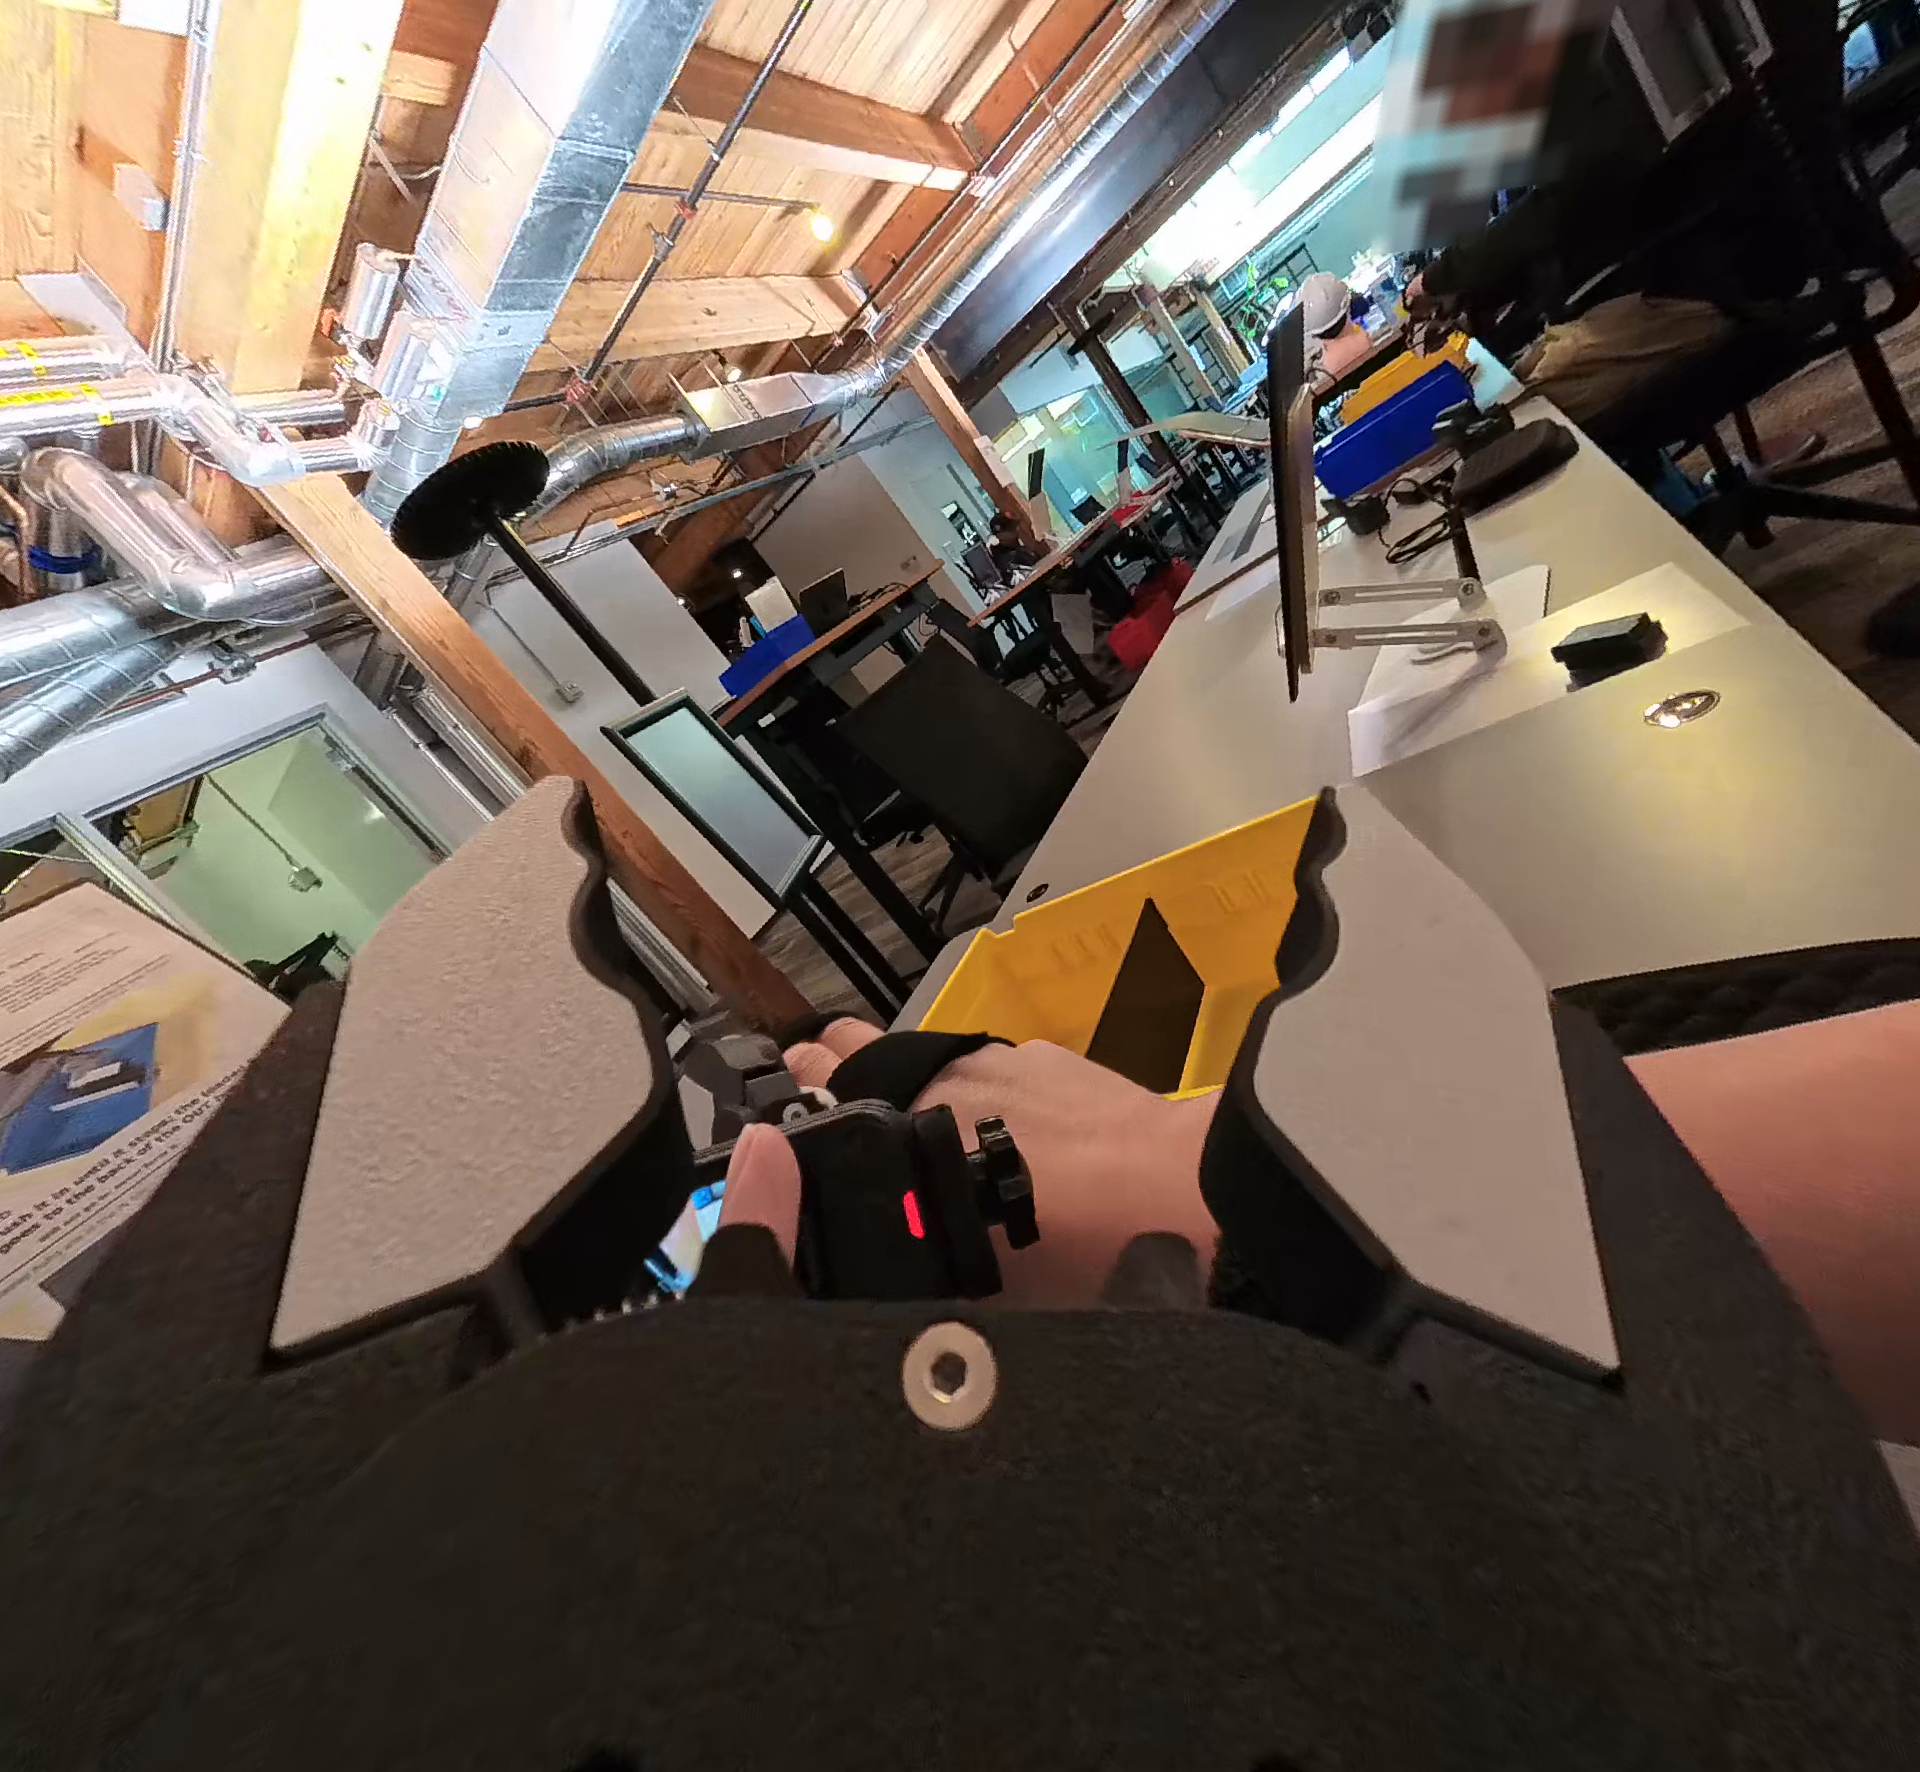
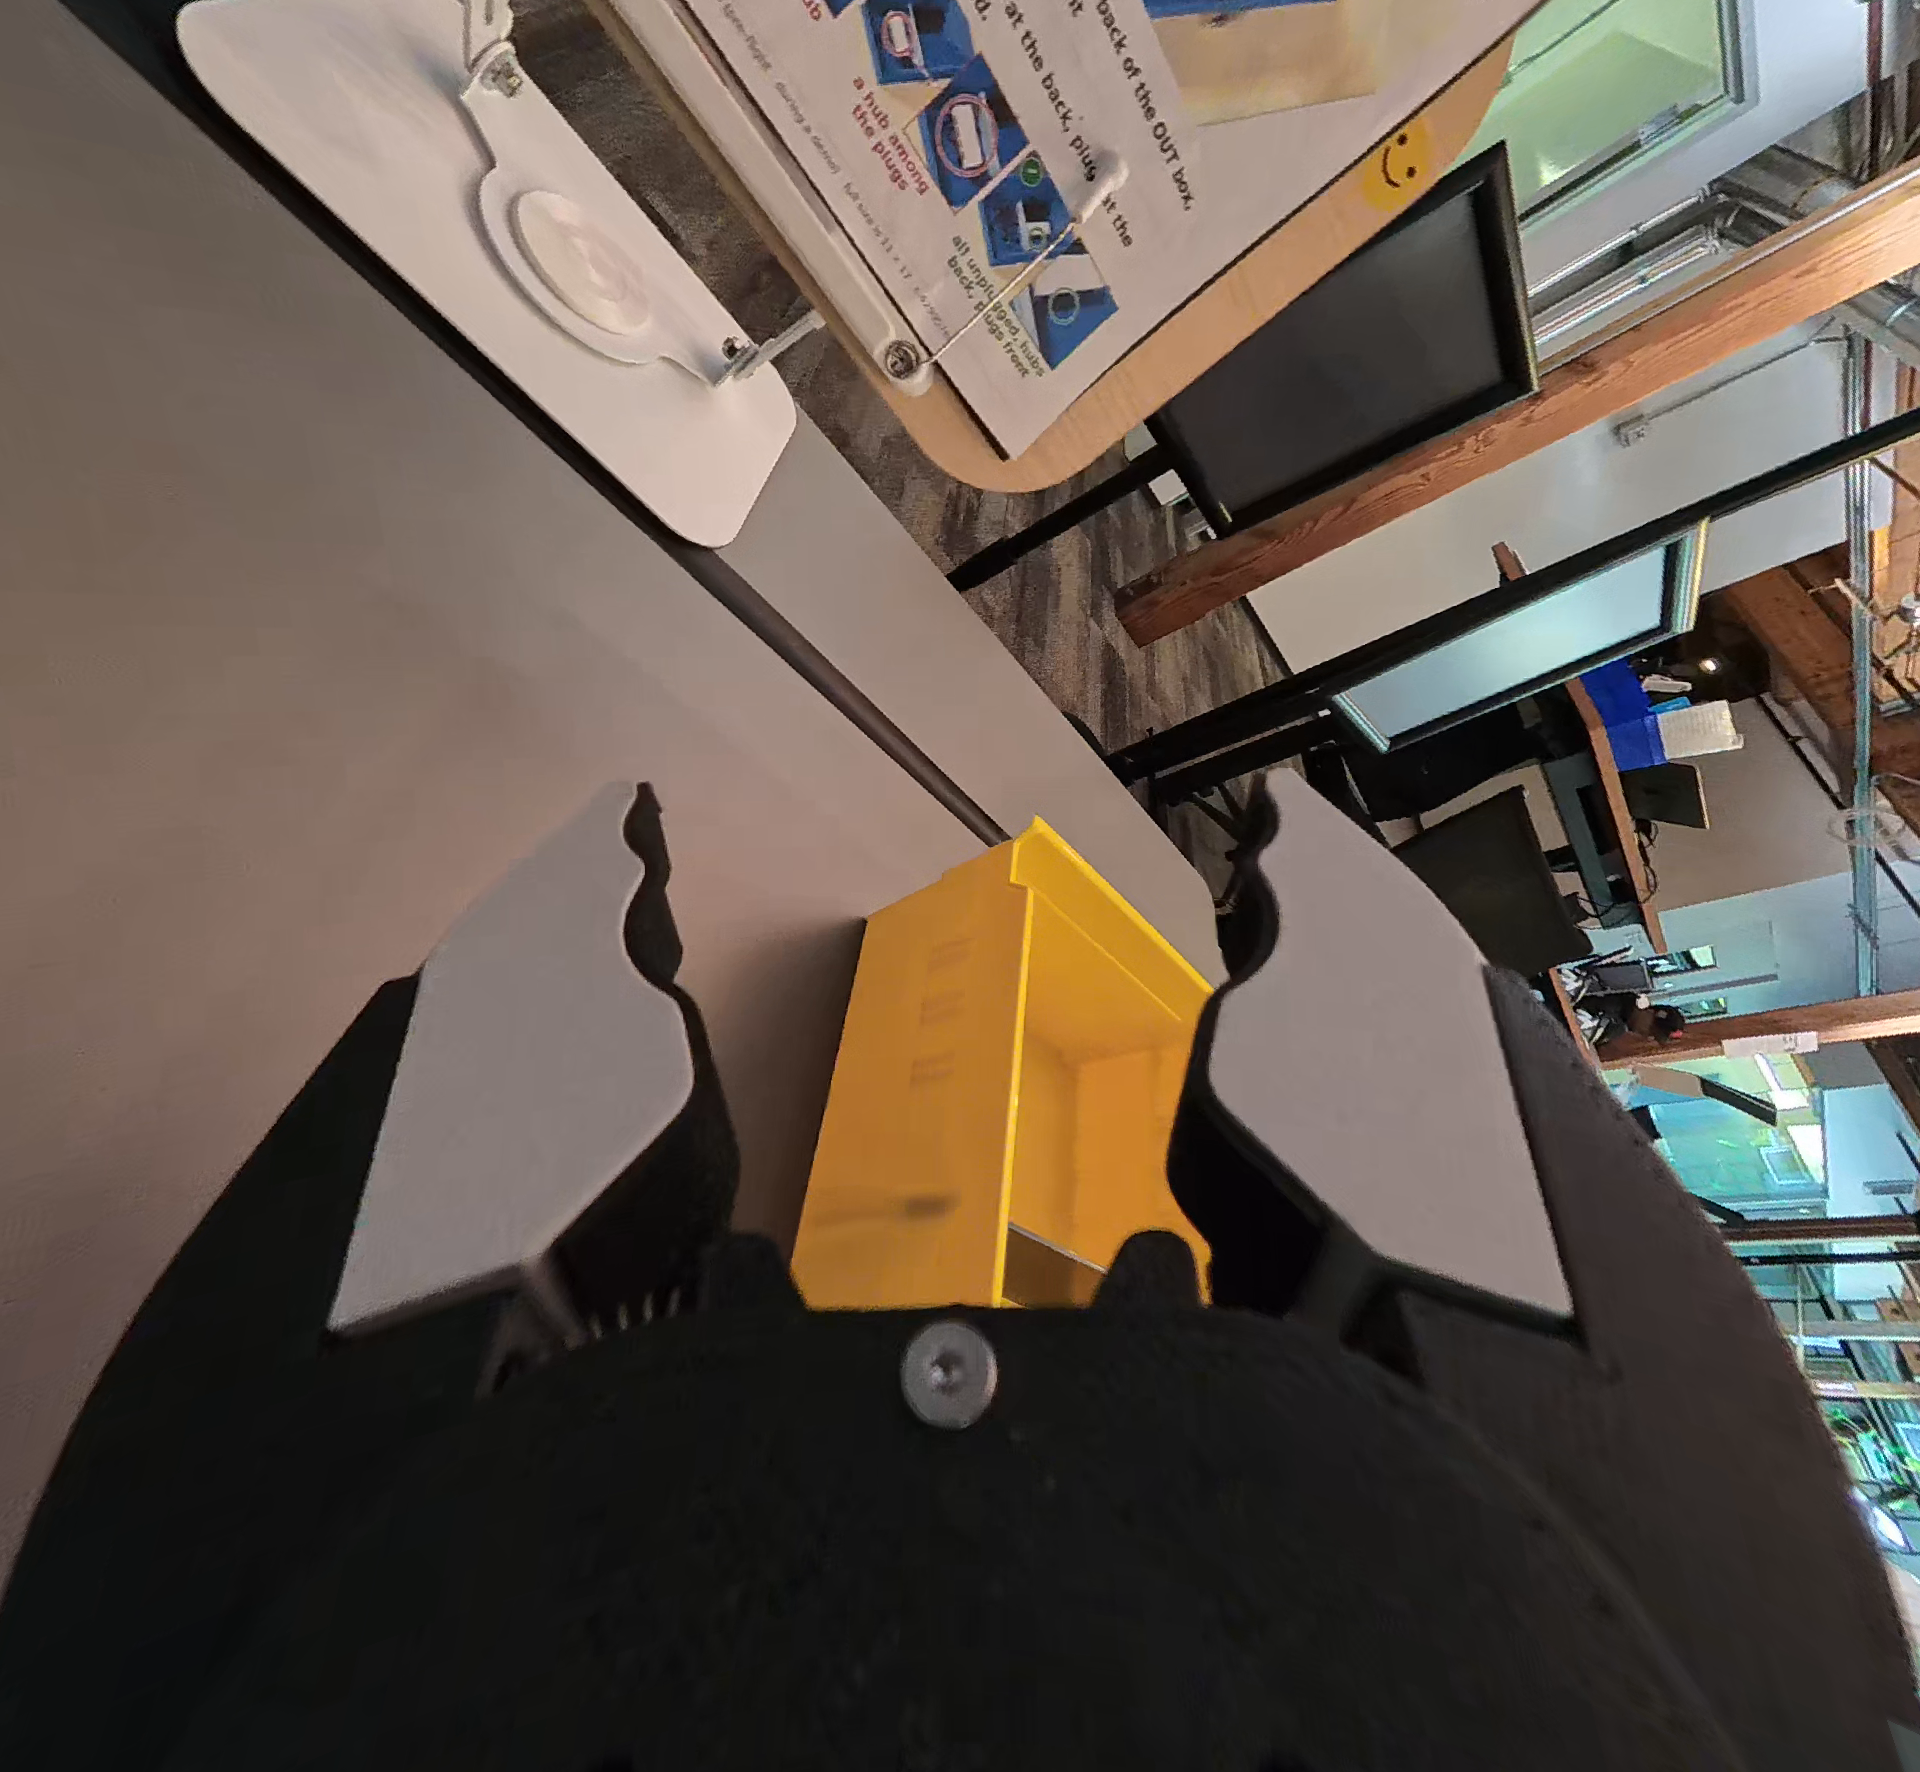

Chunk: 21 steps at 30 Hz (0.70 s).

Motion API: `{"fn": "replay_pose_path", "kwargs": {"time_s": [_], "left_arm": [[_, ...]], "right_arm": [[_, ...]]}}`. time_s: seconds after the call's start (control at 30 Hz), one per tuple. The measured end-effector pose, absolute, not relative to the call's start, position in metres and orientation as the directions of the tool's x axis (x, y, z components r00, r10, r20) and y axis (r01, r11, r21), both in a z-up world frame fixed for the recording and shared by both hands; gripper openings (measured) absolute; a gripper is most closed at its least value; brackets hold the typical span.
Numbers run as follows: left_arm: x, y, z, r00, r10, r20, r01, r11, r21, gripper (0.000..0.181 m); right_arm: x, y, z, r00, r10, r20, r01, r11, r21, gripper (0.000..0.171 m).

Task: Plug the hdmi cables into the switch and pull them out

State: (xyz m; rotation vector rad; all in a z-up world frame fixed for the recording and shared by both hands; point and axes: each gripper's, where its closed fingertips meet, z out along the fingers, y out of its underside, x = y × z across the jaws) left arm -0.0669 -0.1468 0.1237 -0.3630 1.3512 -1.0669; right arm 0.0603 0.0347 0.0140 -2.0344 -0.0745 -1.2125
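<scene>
I could not find the HDMI cables or the switch in either view. The nearest thing to both tools was a yellow bin [image 2: 935, 1088] standing on the grey worktop [image 2: 312, 683] near its far edge; its interior, as far as it showed, held nothing I could identify.

The right gripper [image 2: 951, 881] had its fingers [image 2: 551, 1047] spread wide, gripping nothing, with the bin framed in the gap between them. The left gripper [image 1: 956, 891] was likewise spread and empty. Between its fingers [image 1: 468, 1047] I saw the person's hand [image 1: 1049, 1130], in a black fingerless glove, wrapped around the body of the other tool, and beyond it the same yellow bin [image 1: 1091, 953].

Farther out in the right wrist view, a white stand base [image 2: 436, 216] rested on the worktop and carried a printed instruction sheet [image 2: 1039, 60] on its arm. In the left wrist view, a second stand [image 1: 1382, 621] stood farther along the worktop [image 1: 1558, 839], with a small black box [image 1: 1608, 647] beside it on white paper, and blue bins [image 1: 1392, 423] well beyond. A seated person [image 1: 1621, 309] was at the far end.
</scene>
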Motion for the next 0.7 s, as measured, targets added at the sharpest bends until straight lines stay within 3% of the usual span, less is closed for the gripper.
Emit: {"fn": "replay_pose_path", "kwargs": {"time_s": [0.23, 0.47, 0.7], "left_arm": [[-0.059, -0.14, 0.115, -0.129, -0.78, -0.612, 0.37, 0.535, -0.759, 0.126], [-0.084, -0.136, 0.148, -0.05, -0.781, -0.622, 0.445, 0.54, -0.714, 0.126], [-0.097, -0.085, 0.169, 0.095, -0.797, -0.597, 0.413, 0.577, -0.704, 0.127]], "right_arm": [[0.056, 0.037, 0.012, 0.572, -0.298, 0.764, 0.404, -0.709, -0.579, 0.104], [0.057, 0.039, 0.006, 0.596, -0.287, 0.75, 0.397, -0.706, -0.586, 0.104], [0.072, 0.038, 0.006, 0.609, -0.323, 0.724, 0.386, -0.678, -0.626, 0.104]]}}
